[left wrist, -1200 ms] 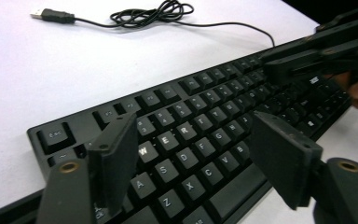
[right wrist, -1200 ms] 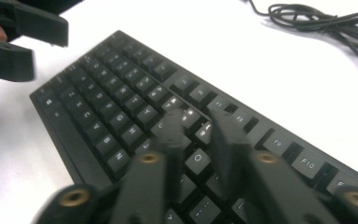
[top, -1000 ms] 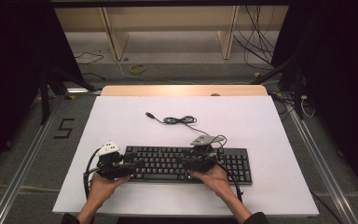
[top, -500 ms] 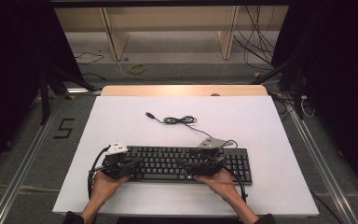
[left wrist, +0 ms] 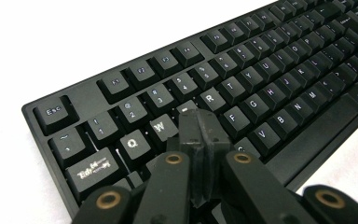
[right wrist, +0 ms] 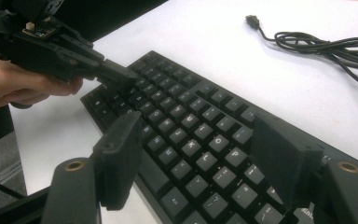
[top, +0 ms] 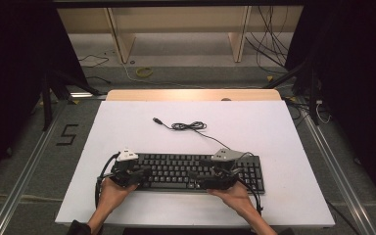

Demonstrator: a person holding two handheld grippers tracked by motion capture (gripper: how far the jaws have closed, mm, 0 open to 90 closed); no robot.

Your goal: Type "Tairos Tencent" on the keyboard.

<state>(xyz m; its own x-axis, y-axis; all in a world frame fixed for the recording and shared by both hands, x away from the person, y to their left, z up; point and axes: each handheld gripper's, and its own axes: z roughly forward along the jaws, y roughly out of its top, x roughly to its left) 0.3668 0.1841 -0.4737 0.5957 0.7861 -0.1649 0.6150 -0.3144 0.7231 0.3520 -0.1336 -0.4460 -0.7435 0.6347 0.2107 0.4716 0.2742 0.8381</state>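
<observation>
Keyboard (top: pixel 196 171) lies lengthwise across the table, cable seemingly leading away

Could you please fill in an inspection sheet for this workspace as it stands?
Surface: white table, bare apart from the items below.
Job's things: black keyboard lying flat near the front edge.
Clutter: nothing seen.
Grippers: left gripper has just closed; jaws shut together, nothing between them, tips over the keys near W and R. Right gripper has just been opening; jaws open, apart over the keys at the keyboard's right part, holding nothing.
Cables: keyboard cable loosely coiled behind the keyboard, plug lying free on the table.
Surroundings: wooden shelving behind the table, loose wires on the floor, dark drapes at both sides.
</observation>
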